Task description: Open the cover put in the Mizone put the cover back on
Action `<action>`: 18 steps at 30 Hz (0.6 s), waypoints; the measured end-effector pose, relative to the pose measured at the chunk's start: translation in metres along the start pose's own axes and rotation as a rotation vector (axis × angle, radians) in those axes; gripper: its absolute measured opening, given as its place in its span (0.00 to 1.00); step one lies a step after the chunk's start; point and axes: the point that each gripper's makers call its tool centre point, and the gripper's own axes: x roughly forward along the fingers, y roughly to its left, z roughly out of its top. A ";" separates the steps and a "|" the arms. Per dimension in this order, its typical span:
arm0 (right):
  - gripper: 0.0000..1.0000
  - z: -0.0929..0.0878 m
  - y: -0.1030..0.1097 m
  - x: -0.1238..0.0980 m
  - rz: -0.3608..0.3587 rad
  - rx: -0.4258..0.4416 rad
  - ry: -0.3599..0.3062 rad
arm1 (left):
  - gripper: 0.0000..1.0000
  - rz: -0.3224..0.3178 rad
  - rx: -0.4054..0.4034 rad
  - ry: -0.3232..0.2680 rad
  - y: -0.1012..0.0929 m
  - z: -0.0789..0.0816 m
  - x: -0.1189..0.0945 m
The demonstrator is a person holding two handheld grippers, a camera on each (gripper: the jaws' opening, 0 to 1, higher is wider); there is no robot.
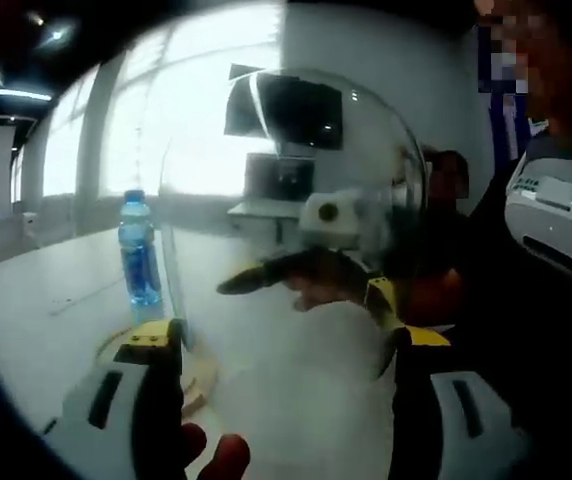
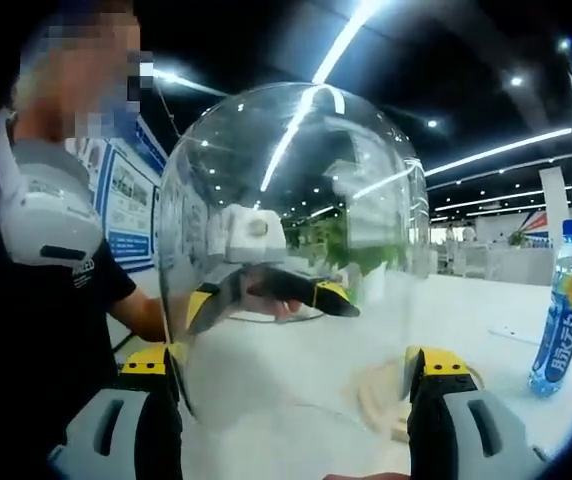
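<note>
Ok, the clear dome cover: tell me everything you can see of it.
The dome cover is a clear, glossy dome, plastic or glass by its look, catching the ceiling lights. It is tilted, its rim lifted off the round wooden base. The left gripper and right gripper flank it; firm contact is unclear.

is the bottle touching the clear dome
Apart. In the right gripper view the bottle stands well off to the side of the clear dome, with bare table between them.
</note>
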 end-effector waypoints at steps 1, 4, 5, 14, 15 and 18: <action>0.89 -0.001 0.001 0.000 -0.001 -0.012 0.000 | 0.75 0.001 0.009 0.002 -0.001 -0.001 0.000; 0.89 -0.001 0.001 -0.002 0.000 -0.013 -0.012 | 0.75 0.004 0.014 -0.008 -0.003 -0.003 0.000; 0.89 -0.001 0.002 -0.002 0.001 -0.013 -0.016 | 0.75 0.005 0.015 -0.009 -0.003 -0.003 0.001; 0.89 -0.001 0.003 -0.004 -0.004 -0.013 -0.050 | 0.75 0.005 0.018 -0.021 -0.002 -0.004 0.000; 0.89 -0.001 0.003 -0.004 -0.004 -0.013 -0.052 | 0.76 0.005 0.018 -0.022 -0.002 -0.004 0.000; 0.89 -0.001 0.003 -0.005 -0.005 -0.013 -0.057 | 0.76 0.006 0.018 -0.025 -0.002 -0.004 0.000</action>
